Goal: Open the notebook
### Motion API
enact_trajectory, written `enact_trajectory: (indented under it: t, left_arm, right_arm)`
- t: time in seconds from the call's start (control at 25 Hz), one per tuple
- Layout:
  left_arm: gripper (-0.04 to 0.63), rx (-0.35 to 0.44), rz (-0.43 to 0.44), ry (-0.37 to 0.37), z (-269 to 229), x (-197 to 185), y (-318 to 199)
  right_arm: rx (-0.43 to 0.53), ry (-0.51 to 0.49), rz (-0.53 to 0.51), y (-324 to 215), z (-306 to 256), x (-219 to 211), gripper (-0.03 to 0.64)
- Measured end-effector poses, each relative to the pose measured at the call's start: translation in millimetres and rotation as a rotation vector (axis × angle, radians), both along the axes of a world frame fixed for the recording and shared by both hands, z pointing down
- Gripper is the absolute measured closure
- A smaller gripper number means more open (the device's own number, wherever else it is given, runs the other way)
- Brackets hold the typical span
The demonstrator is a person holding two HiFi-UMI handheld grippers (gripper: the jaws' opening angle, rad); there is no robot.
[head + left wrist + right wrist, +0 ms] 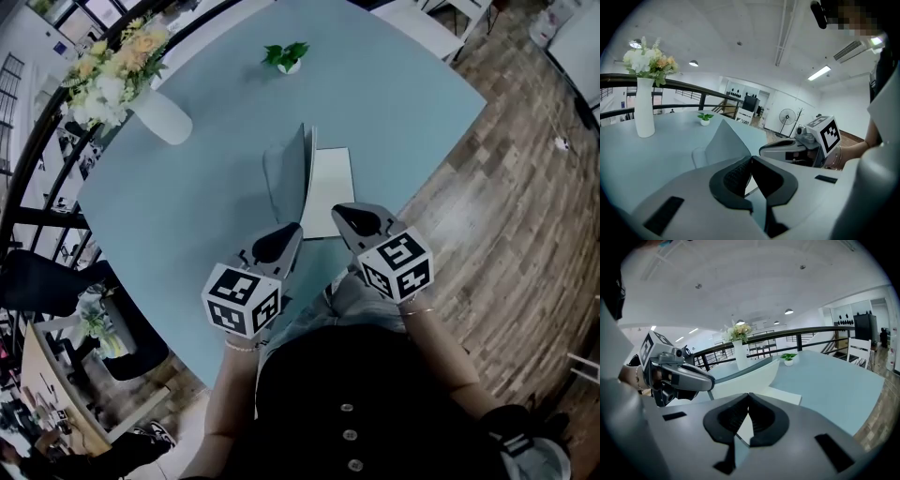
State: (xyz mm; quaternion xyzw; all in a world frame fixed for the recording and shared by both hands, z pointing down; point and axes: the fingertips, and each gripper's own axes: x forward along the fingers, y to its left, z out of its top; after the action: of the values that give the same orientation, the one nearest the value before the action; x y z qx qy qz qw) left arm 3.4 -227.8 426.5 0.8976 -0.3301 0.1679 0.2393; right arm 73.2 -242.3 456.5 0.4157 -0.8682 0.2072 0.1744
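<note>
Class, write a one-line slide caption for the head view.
Left claw pinching the notebook cover upright above white pages on a pale blue table, right claw shut beside it.

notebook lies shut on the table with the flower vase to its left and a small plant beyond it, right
Not shut: the head view shows the notebook partly open, cover raised. The flower vase is to its left and the small plant beyond it.

Table (403, 103): pale blue top.
Far left: white vase (161, 114) of flowers (112, 70).
Far edge: small potted plant (287, 58).
Near side: notebook (328, 187), cover raised, white page flat.
</note>
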Motion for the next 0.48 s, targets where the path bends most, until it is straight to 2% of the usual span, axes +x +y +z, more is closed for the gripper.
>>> enact_trajectory:
  t: [0.48]
  left_arm:
    - [0.566,-0.003,-0.19,0.016,3.9,-60.0,-6.7]
  right_arm:
    - [0.017,0.013,-0.152,-9.8,-6.7,-58.2,0.611]
